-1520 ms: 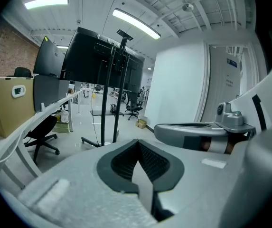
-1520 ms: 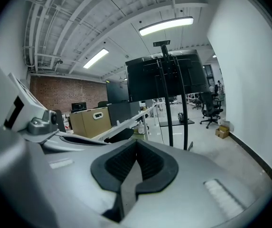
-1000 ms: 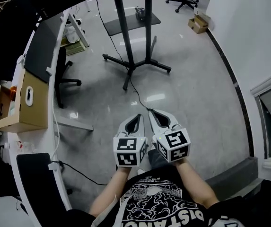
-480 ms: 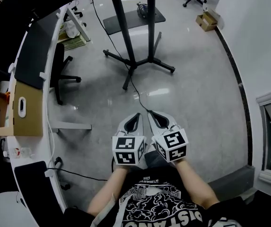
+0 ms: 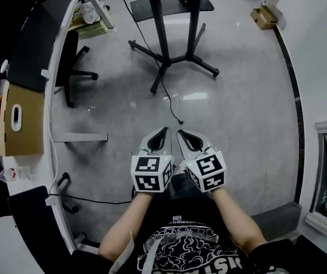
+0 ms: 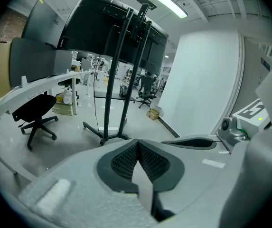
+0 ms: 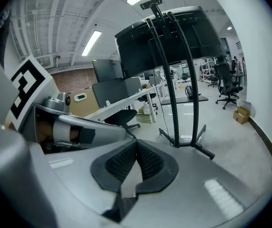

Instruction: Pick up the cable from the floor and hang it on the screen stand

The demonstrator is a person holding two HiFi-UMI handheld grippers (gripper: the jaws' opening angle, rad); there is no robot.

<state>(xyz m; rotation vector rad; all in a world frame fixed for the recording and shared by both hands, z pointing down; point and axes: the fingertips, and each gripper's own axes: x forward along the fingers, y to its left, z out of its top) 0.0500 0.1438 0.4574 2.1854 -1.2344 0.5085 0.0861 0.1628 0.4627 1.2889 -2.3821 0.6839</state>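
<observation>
Near item: my left tongs (image 5: 163,130), jaws pressed together, nothing between. Beside it: my right tongs (image 5: 180,132), likewise closed, empty. Next: cable (image 5: 169,99), flat on floor ahead of tongs, loose end nearest me, far end at stand base. Beyond: screen stand (image 5: 158,27), upright on floor. Left side: table (image 5: 53,113), cardboard box (image 5: 25,124) on it.

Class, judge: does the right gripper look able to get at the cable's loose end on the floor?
Probably yes: the cable end lies on bare floor just ahead of the right gripper, nothing between. Its jaws are shut and must open first.
</observation>
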